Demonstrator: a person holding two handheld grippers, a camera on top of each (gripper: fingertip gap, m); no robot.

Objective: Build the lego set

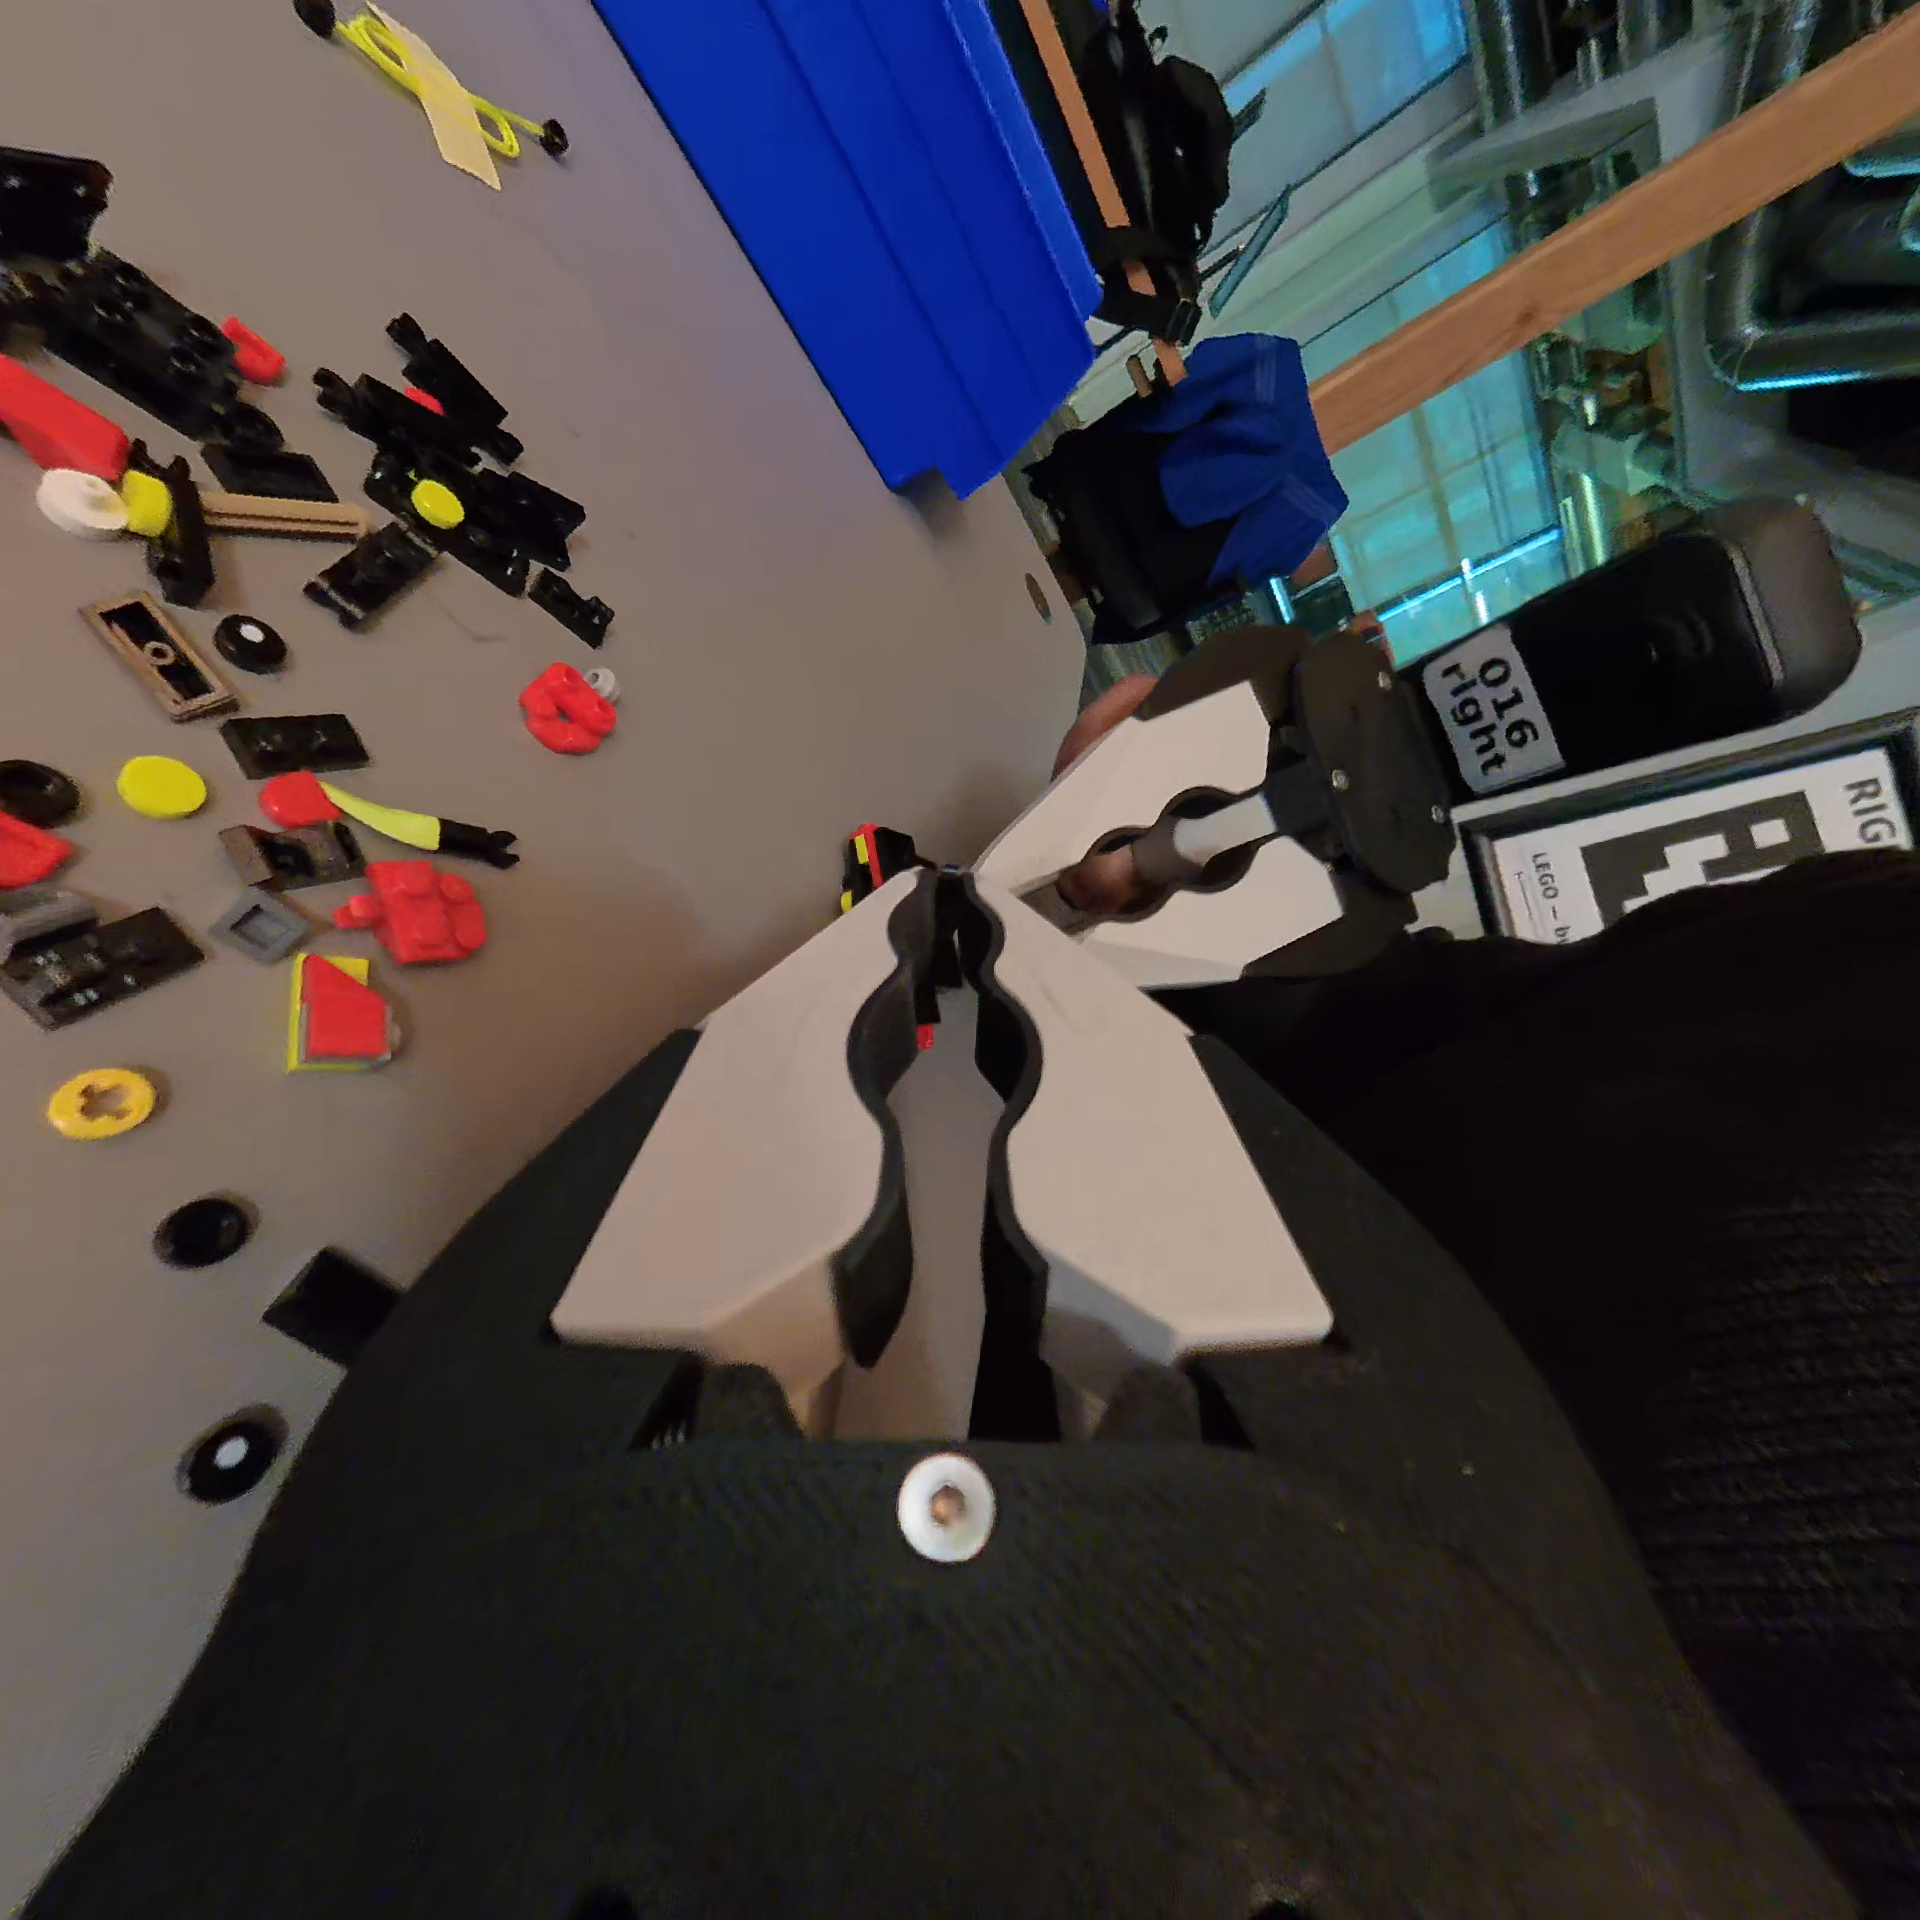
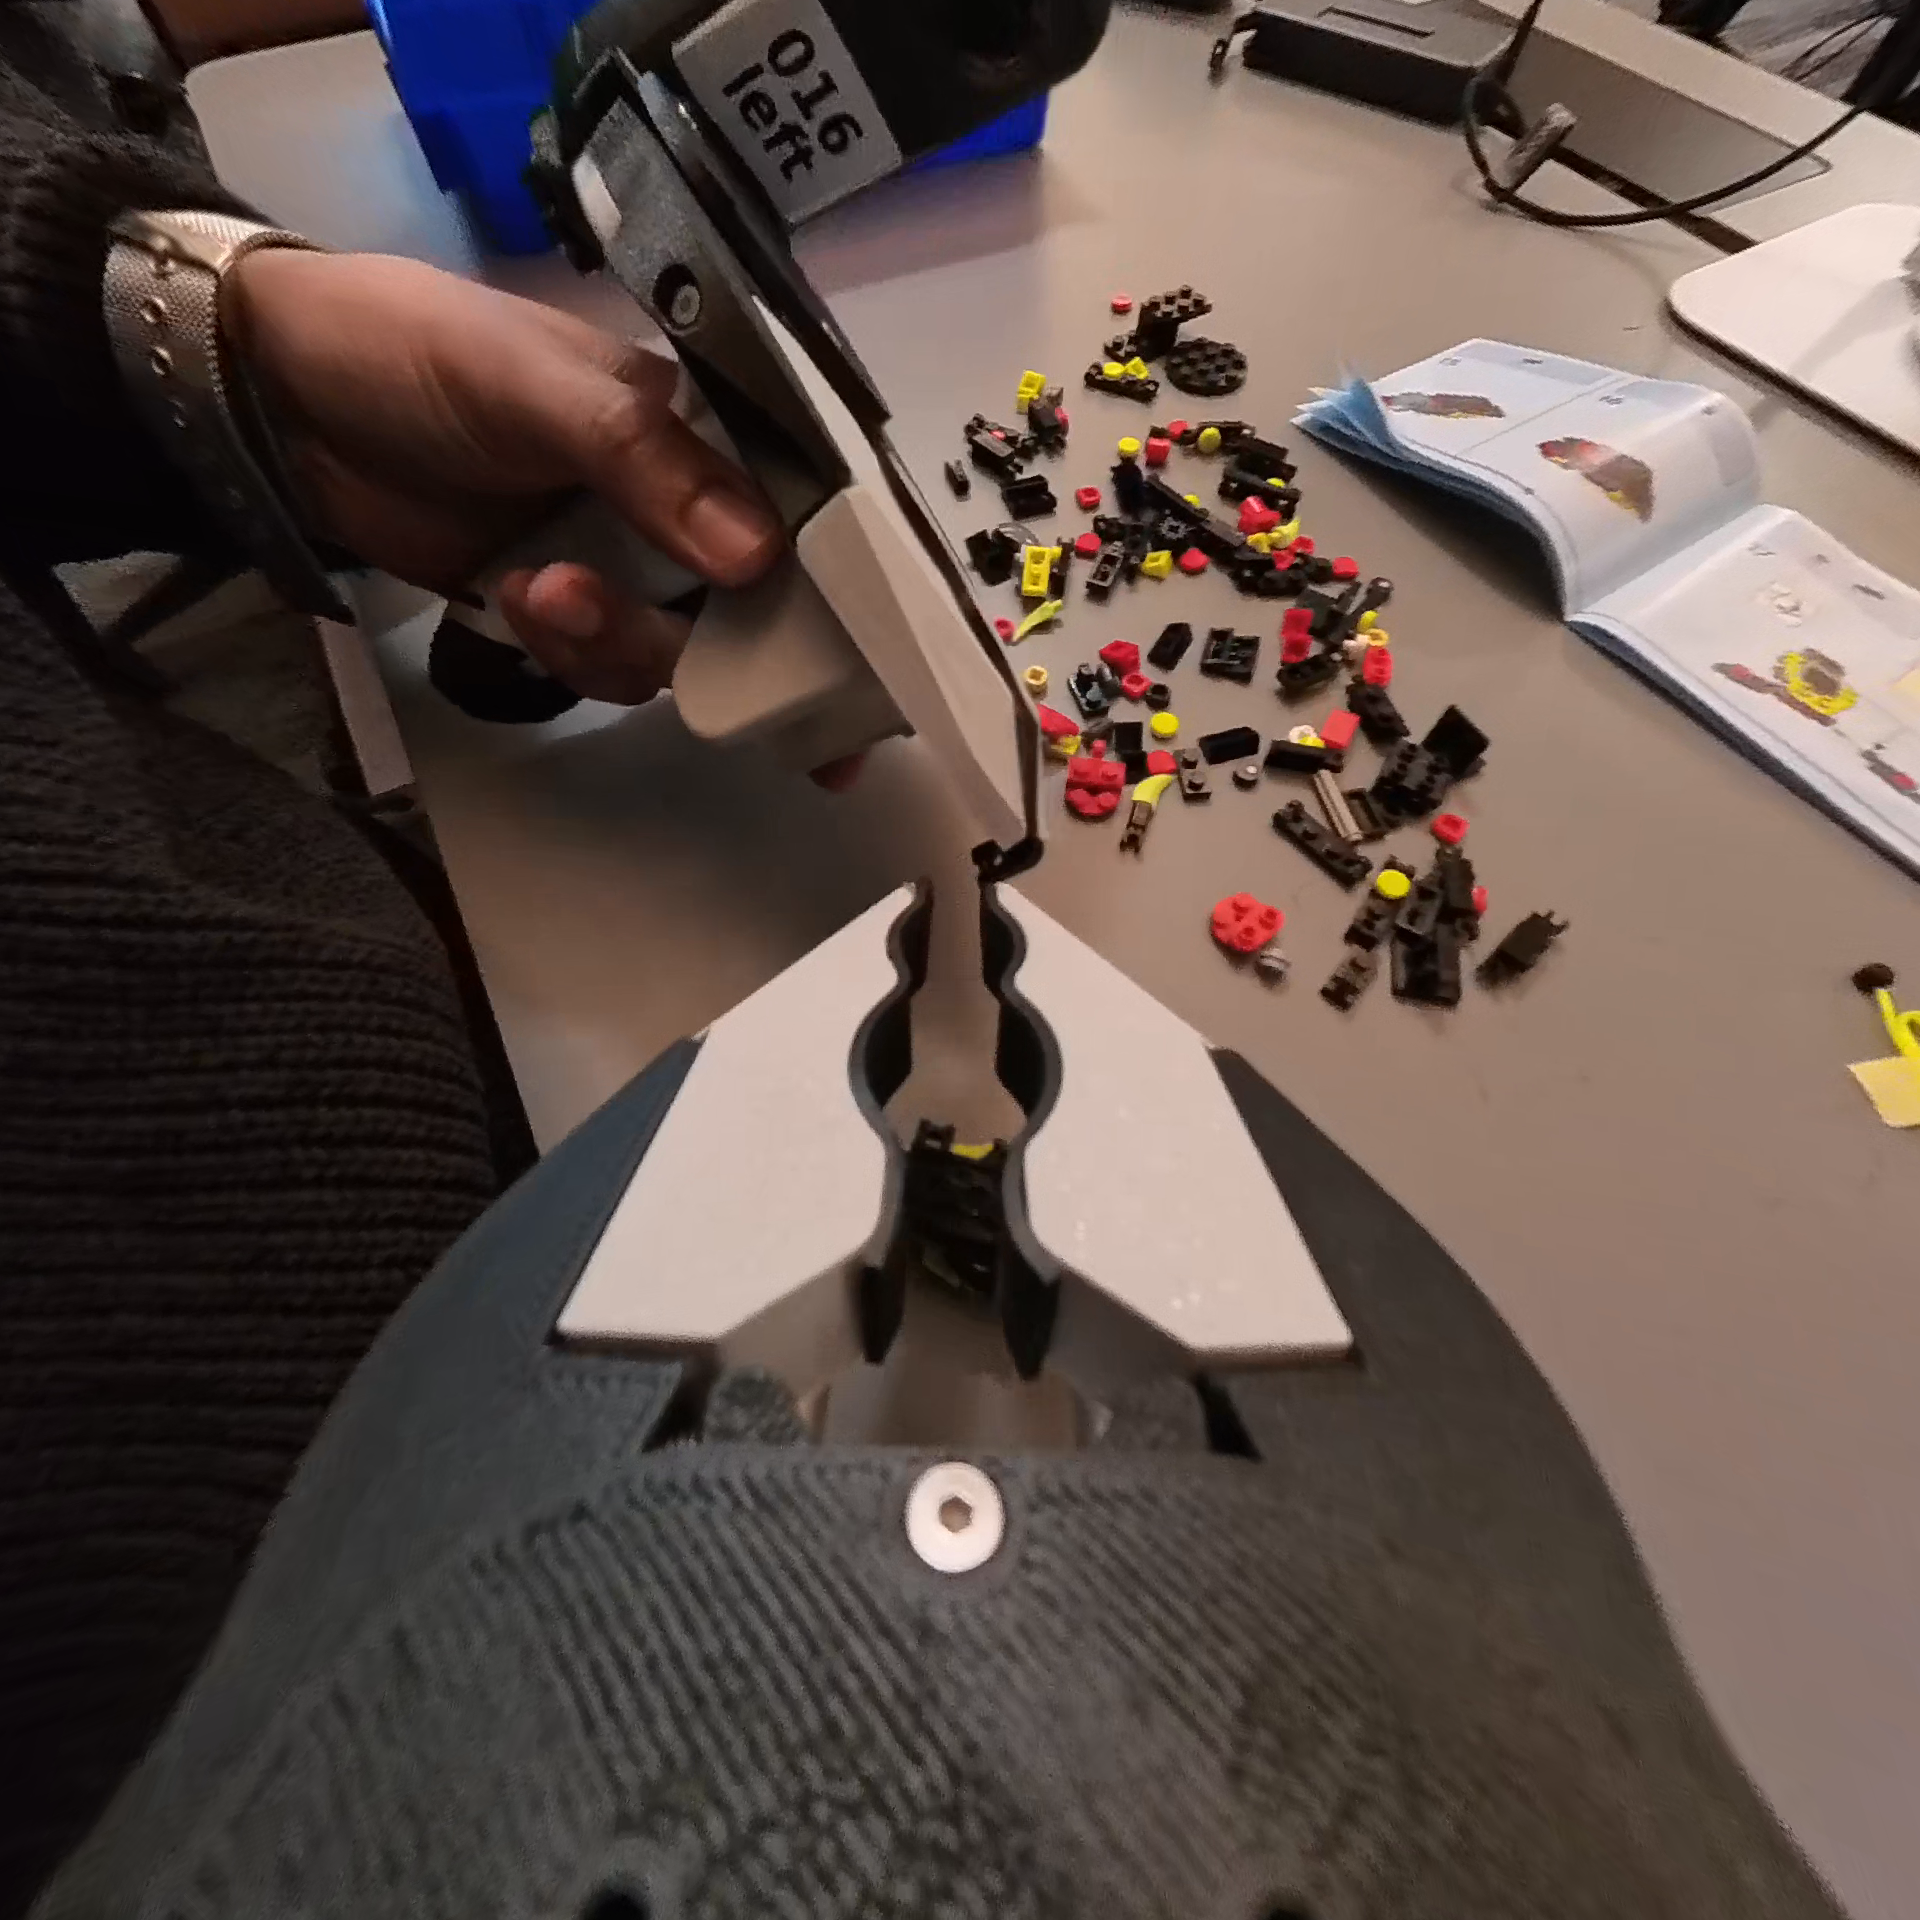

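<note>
left hand-held gripper pinching small black piece; black-yellow brick assembly deep in right hand-held gripper, right view only

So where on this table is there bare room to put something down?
The widest bare patch lies at the near right, between the scattered bricks, the open booklet and the right gripper. A smaller strip runs between the blue bin and the bricks. The brick pile itself is crowded.
</note>
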